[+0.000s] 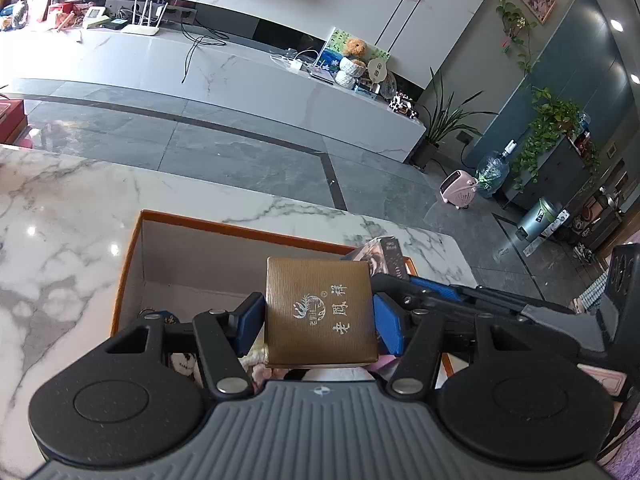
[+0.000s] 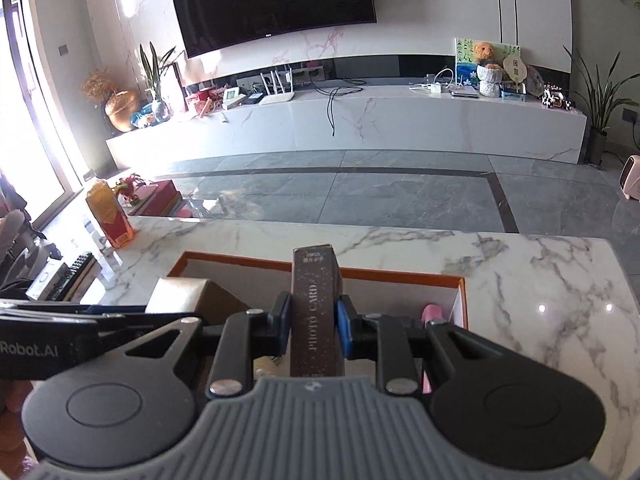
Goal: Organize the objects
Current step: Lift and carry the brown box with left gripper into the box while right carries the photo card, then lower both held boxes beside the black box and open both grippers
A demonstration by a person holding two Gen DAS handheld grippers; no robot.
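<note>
My left gripper (image 1: pixel 318 318) is shut on a brown square box (image 1: pixel 320 312) with silver Chinese lettering, held over an orange-rimmed open box (image 1: pixel 240 230) on the marble table. My right gripper (image 2: pixel 312 322) is shut on a dark narrow "PHOTO CARD" box (image 2: pixel 314 312), held upright over the same orange-rimmed box (image 2: pixel 400 272). The photo card box (image 1: pixel 386 256) and the right gripper's arm show at the right in the left wrist view. The brown box (image 2: pixel 180 296) shows at the left in the right wrist view. Small items lie inside the orange-rimmed box, mostly hidden.
The marble table (image 1: pixel 60 208) extends left and its far edge drops to a grey tiled floor. In the right wrist view a red and yellow carton (image 2: pixel 110 216) stands at the table's left end, and a pink object (image 2: pixel 432 314) lies in the box's right side.
</note>
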